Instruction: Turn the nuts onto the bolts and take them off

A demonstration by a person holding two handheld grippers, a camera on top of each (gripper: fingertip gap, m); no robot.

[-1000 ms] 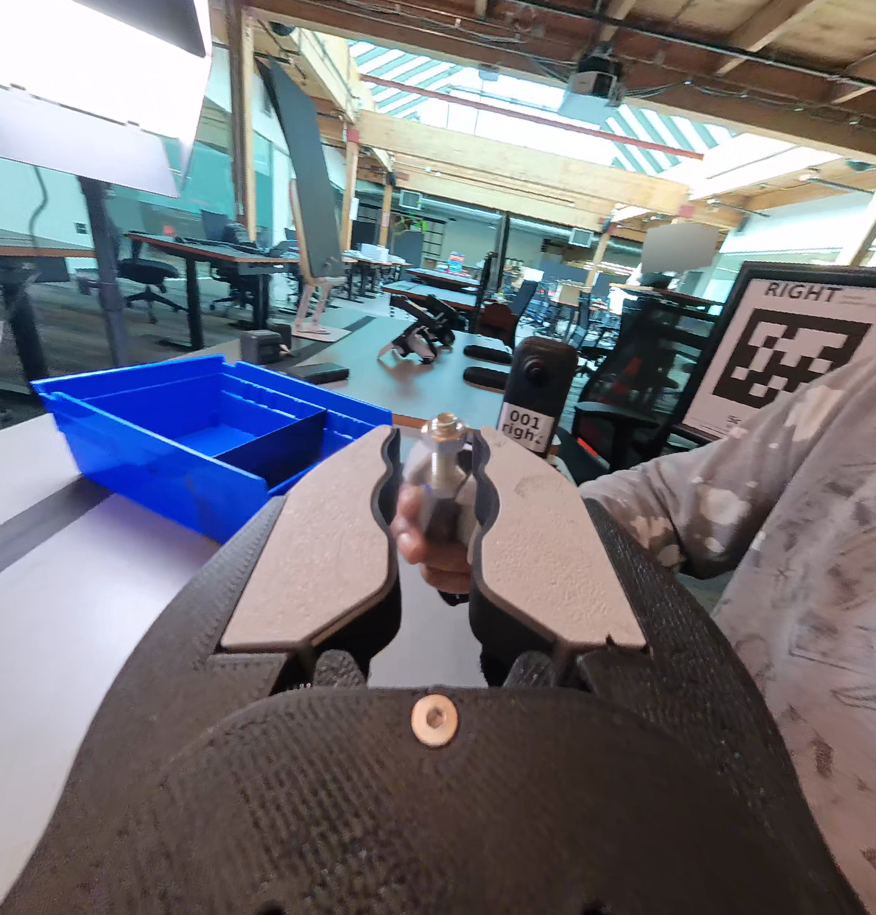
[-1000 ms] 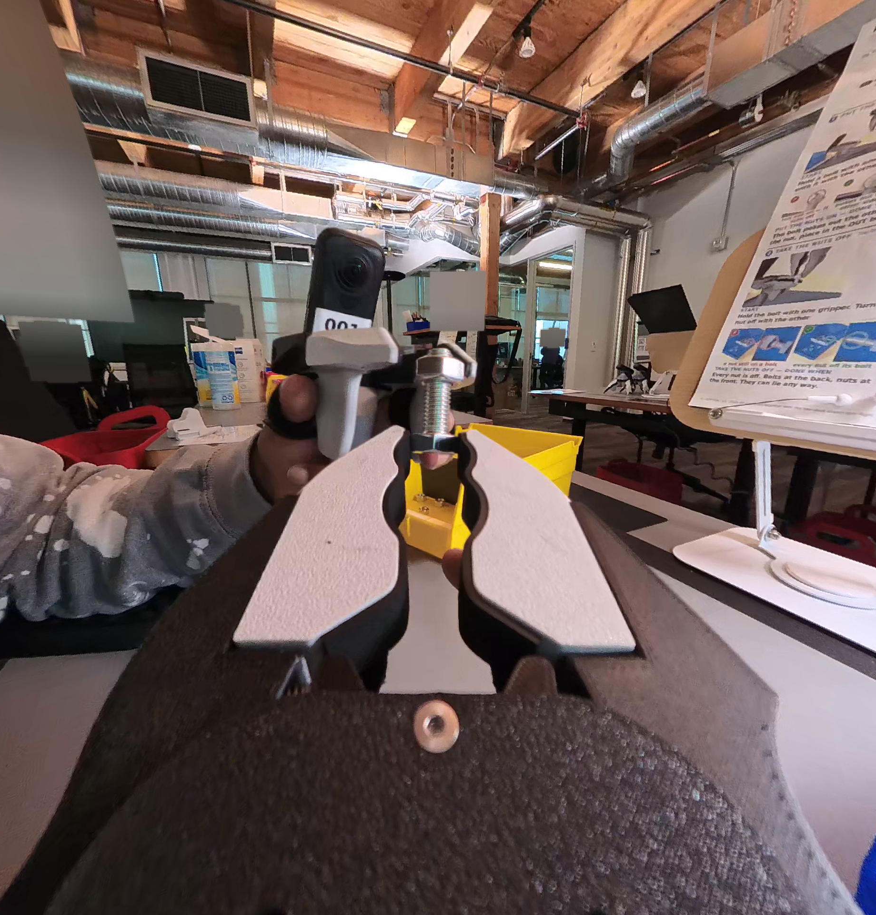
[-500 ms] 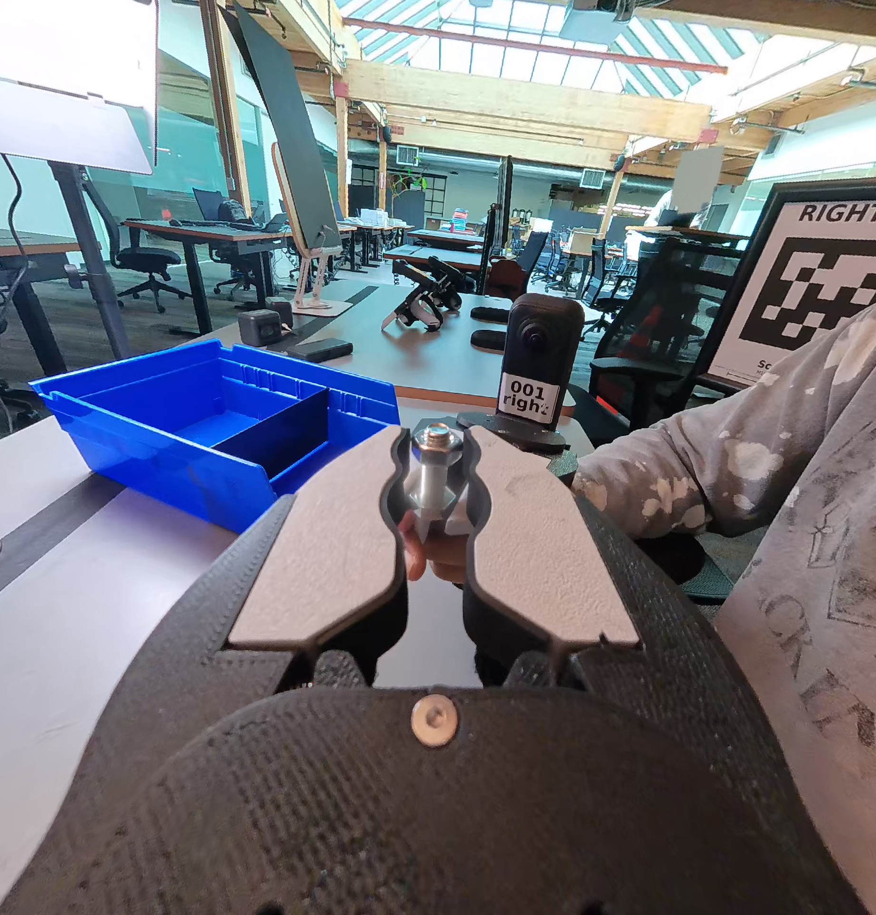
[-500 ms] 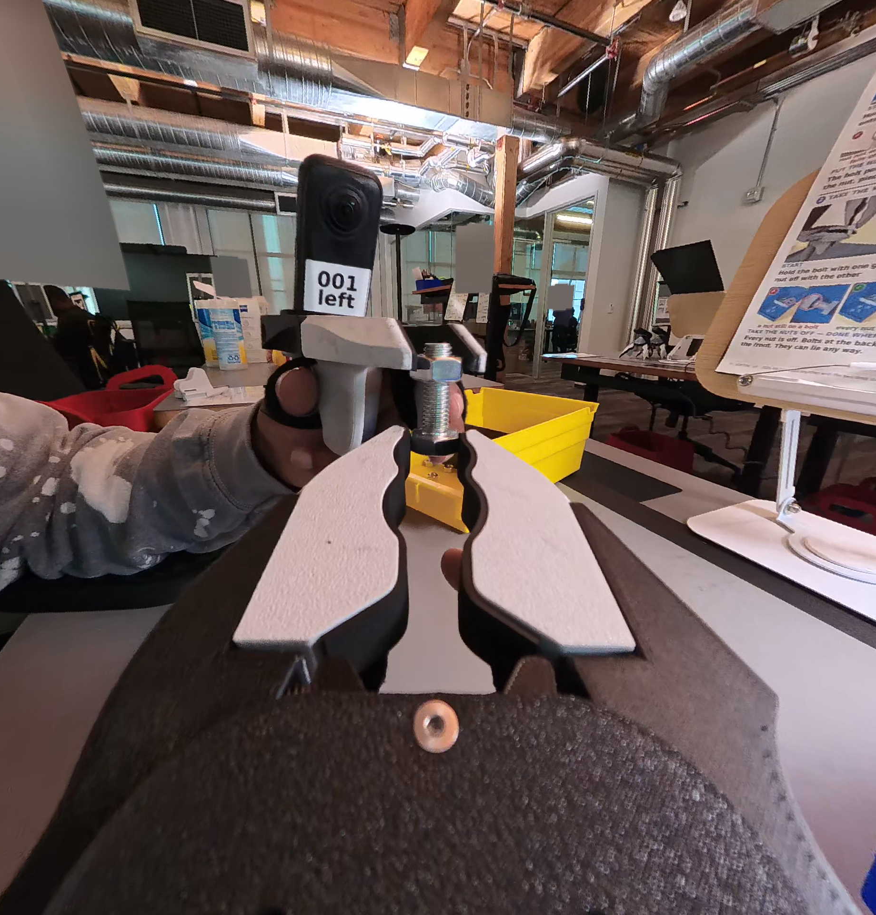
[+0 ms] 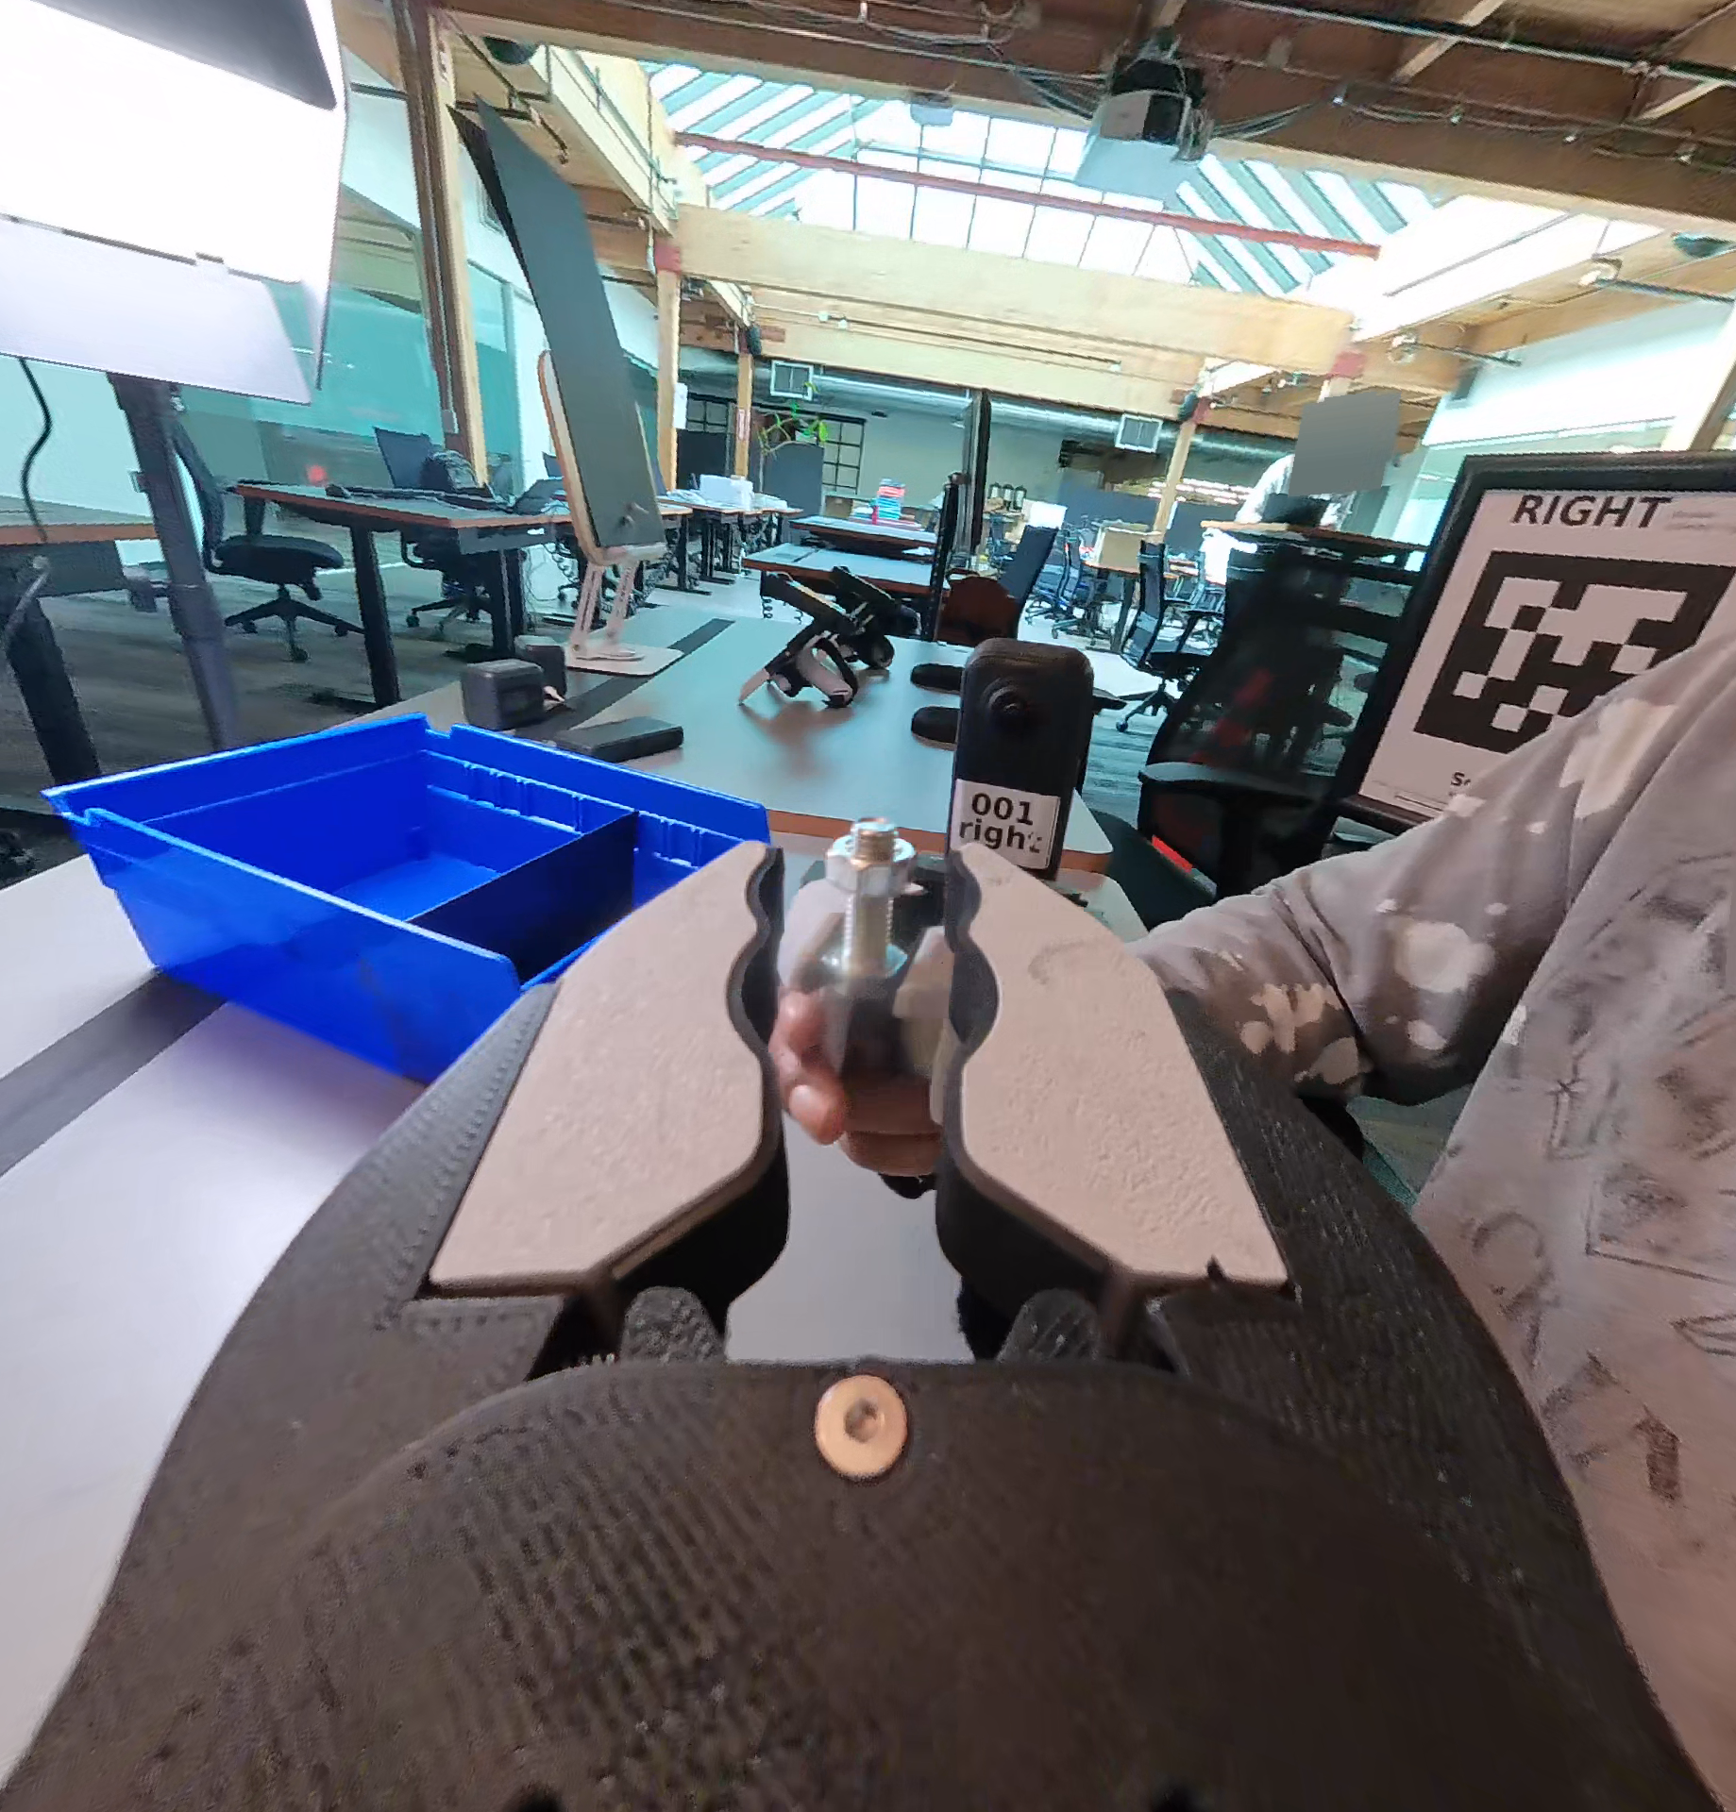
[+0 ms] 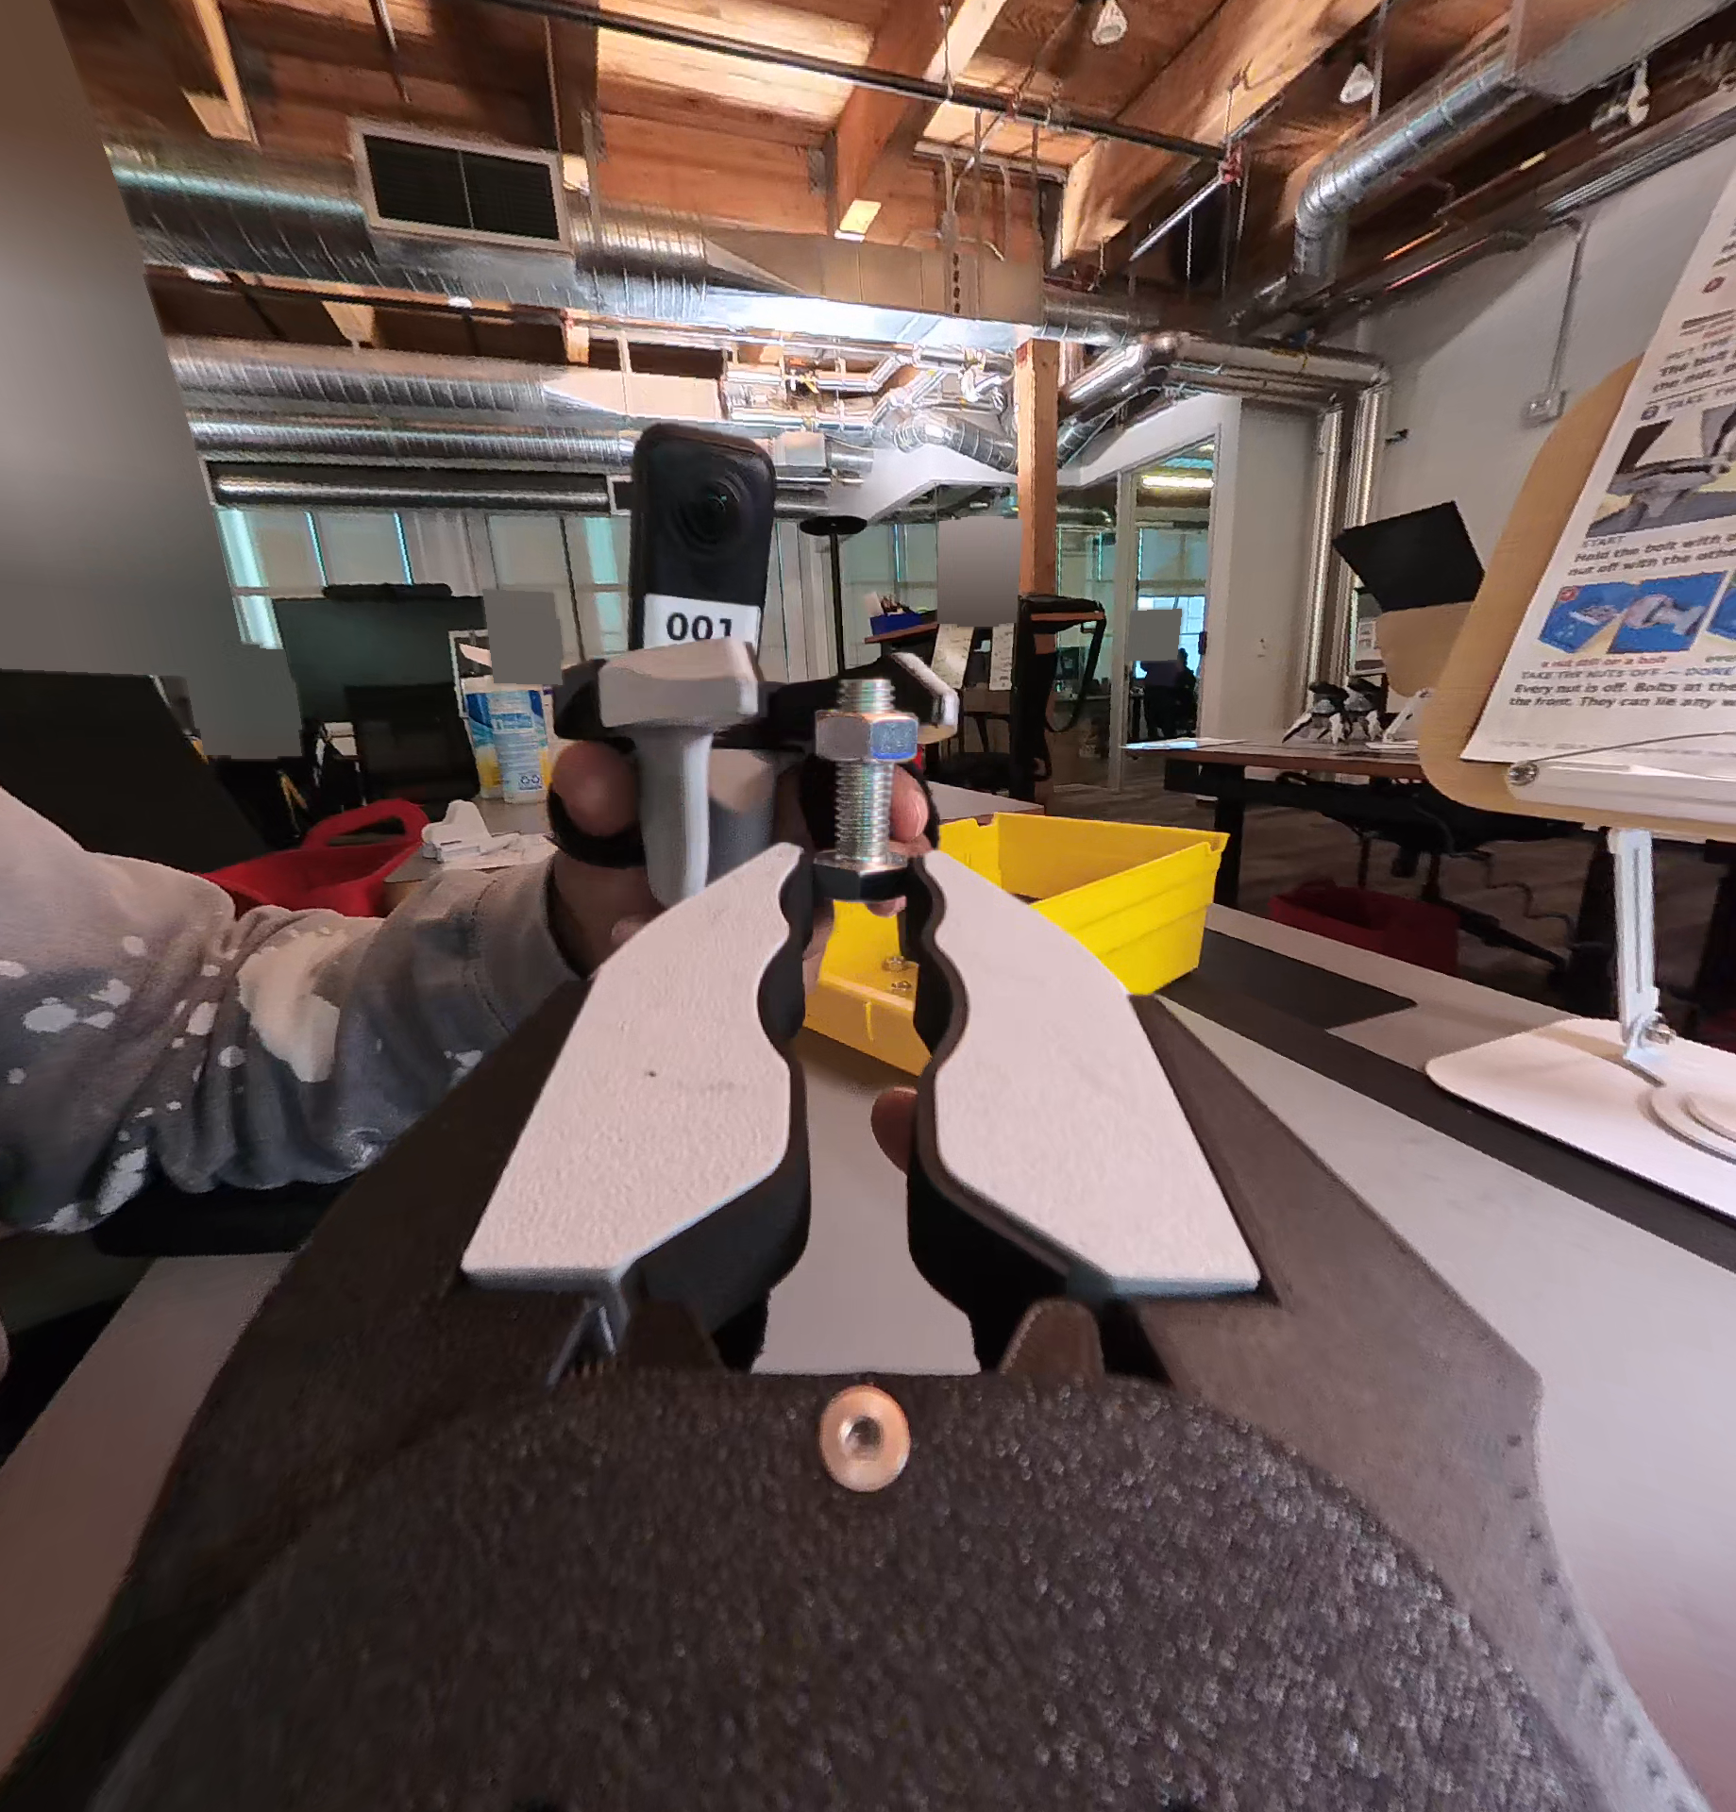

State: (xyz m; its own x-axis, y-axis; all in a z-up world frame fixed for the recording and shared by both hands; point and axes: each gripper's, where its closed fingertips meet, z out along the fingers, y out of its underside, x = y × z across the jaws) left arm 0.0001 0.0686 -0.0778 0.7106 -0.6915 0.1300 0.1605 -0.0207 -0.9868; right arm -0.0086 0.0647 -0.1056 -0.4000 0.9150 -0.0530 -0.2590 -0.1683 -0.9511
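The nut sits high on the bolt, a few threads showing above it and a long bare stretch below. You hold the bolt upright in the air over the worktop, on your side of the yellow bin. Your right gripper is clenched on the bolt's head at the very fingertips, and that grip looks steady.

Now the change. Half a second ago your left gripper was pinched on the nut; now its jaws have eased apart and there is daylight on both sides of the nut. So you have let go after a turn, and the left gripper stands released around the nut, not touching it. Compared with a second ago, a little more thread seems to show above the nut, so I'd say it is going on, not coming off, though only by a small step.

That puts you early in this bolt: most of the thread is still to run. Next you need to close on the nut's flats again with your wrist wound back. Keep the left gripper square to the bolt, or the nut may slip. The blue bin waits at the worktop's far left side.
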